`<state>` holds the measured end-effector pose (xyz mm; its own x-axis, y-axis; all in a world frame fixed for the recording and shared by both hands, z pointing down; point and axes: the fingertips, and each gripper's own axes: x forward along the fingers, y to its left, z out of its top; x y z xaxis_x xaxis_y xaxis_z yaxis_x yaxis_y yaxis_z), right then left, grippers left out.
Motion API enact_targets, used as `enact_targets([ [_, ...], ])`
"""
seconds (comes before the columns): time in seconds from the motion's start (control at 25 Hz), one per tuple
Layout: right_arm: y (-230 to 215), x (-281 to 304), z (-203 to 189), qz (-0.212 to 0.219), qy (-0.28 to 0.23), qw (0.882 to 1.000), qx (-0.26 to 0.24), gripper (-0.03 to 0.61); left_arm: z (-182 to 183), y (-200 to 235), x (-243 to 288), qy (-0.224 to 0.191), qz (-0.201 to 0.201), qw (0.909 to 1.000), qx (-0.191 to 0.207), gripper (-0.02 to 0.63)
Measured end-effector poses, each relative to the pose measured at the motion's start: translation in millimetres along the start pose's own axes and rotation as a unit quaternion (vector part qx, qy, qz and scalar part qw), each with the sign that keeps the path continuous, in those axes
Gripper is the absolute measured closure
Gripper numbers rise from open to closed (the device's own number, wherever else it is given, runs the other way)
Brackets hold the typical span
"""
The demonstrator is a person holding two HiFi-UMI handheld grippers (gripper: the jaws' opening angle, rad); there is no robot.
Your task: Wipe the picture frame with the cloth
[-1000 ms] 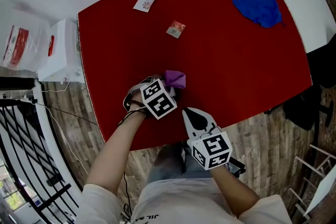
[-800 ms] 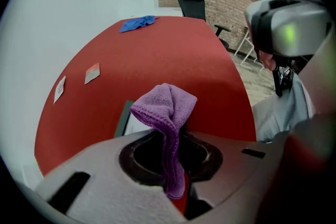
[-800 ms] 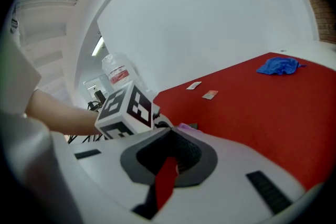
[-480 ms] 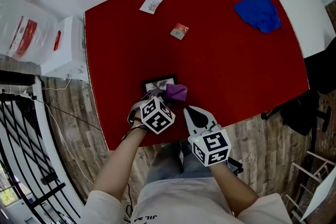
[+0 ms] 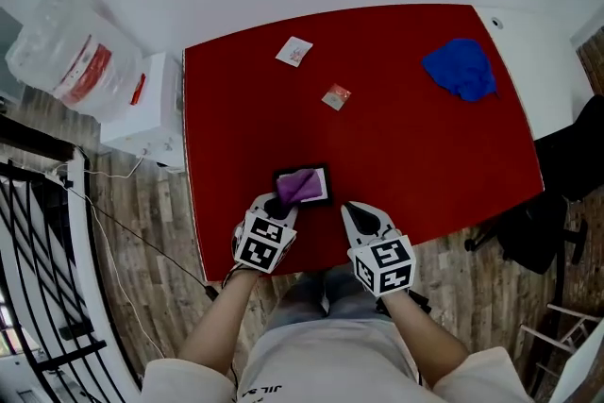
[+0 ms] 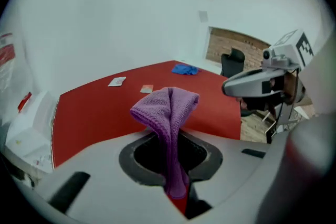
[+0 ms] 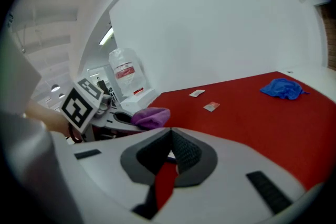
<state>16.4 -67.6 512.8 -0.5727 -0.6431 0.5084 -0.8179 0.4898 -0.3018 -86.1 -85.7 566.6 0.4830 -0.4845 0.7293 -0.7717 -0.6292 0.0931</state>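
At the far left we are seeing a plastic bag [image 5: 71,61] on the wooden floor, touching a white box [image 5: 151,113] that is standing against the left edge of the red table [image 5: 425,156]. On the far half of the table a card [image 5: 295,51] is lying, and a small packet [image 5: 336,96] is lying near it, a little to the right and closer to us.

Near the table's front edge the frame [image 5: 327,184] is lying flat. With our left hand we are holding the left gripper [image 5: 276,206], and its jaws are clamping the purple cloth [image 5: 300,186]. In the left gripper view the cloth [image 6: 167,107] is rising out of the closed jaws and folding over at its top. From the head view the cloth is covering most of the frame's middle, leaving the black rim showing around it; whether it is pressing on the glass we cannot tell.

Just to the right, we are holding the right gripper [image 5: 353,210] over the table's front edge, beside the frame and apart from it. Its jaws are closing together with nothing between them.

Further right, near the far right corner, a blue rag [image 5: 460,69] is lying crumpled, well apart from the frame. Past the table's right edge a black chair [image 5: 566,165] is standing.
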Motion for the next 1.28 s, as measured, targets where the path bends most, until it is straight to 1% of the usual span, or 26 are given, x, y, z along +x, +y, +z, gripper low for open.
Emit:
enact_targets([
  [0.08, 8.3, -5.6, 7.0, 0.007, 0.002, 1.0, -0.01, 0.574, 9.7, -8.1, -30.7, -0.036, 0.012, 0.9989, -0.03, 0.557],
  [0.16, 18.1, -11.9, 13.6, 0.012, 0.003, 1.0, -0.021, 0.574, 13.5, -19.3, -61.1, -0.073, 0.025, 0.9949, -0.065, 0.557],
  [0.24, 29.1, -20.1, 19.5, 0.017, -0.001, 0.999, -0.029, 0.574, 14.4, -29.7, -89.0, -0.107, 0.041, 0.9882, -0.101, 0.557],
  [0.32, 39.0, -28.8, 22.7, 0.019, -0.004, 0.999, -0.03, 0.574, 13.7, -35.6, -112.2, -0.137, 0.065, 0.9803, -0.126, 0.557],
  [0.48, 50.9, -36.3, 20.1, 0.016, 0.001, 1.0, -0.019, 0.574, 10.9, -25.7, -144.4, -0.183, 0.121, 0.963, -0.157, 0.557],
  [0.56, 53.9, -36.0, 20.4, 0.014, 0.003, 1.0, -0.02, 0.574, 12.0, -18.5, -151.1, -0.196, 0.138, 0.9571, -0.163, 0.557],
  [0.64, 58.6, -36.4, 22.6, 0.015, 0.001, 1.0, -0.025, 0.574, 14.5, -14.0, -154.9, -0.205, 0.15, 0.9533, -0.163, 0.557],
  [0.76, 65.0, -36.7, 26.6, 0.013, -0.005, 0.999, -0.03, 0.574, 21.6, -13.1, -156.6, -0.214, 0.151, 0.9519, -0.159, 0.557],
  [1.04, 69.5, -34.8, 29.7, 0.013, -0.006, 0.999, -0.041, 0.574, 27.5, -17.7, -151.0, -0.212, 0.145, 0.9559, -0.143, 0.557],
  [1.28, 67.0, -38.4, 26.3, 0.001, -0.003, 0.999, -0.049, 0.575, 28.6, -24.9, -146.0, -0.207, 0.134, 0.9597, -0.135, 0.557],
])
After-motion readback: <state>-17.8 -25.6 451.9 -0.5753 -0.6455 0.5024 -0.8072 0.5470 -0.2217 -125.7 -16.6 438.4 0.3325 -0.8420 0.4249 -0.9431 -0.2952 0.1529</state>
